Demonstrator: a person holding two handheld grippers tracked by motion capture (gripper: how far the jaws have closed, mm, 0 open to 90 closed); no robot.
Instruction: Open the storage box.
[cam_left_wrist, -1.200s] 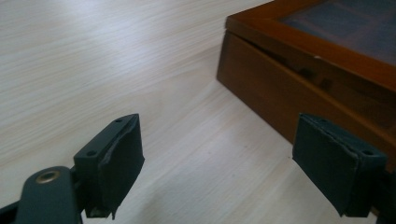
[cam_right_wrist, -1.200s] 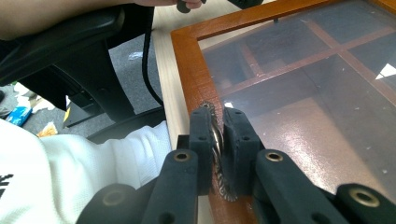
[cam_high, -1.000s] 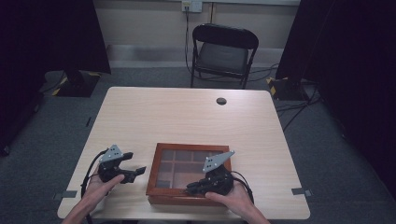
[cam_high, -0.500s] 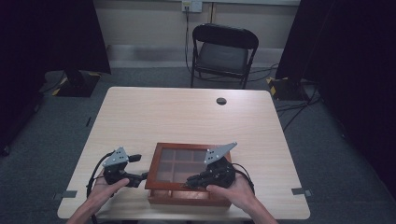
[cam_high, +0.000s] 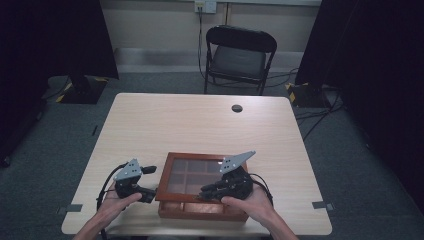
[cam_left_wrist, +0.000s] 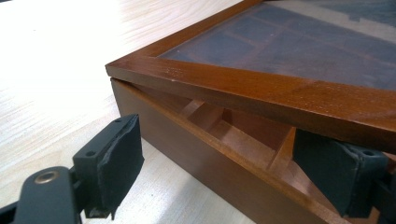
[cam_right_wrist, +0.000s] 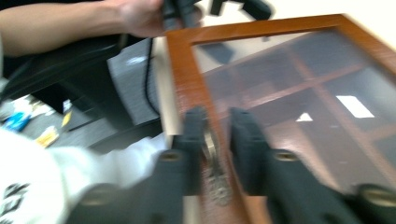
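One wooden box, two claws: left claw wide, right claw narrow, just opening around its metal latch.

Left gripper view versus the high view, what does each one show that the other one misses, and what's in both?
Left gripper view: the lid slightly raised above the base, dividers visible through the gap, and the open left tool straddling that corner. High view: the whole table, a black folding chair behind it and a small round black disc. Both: the glass-topped wooden box.
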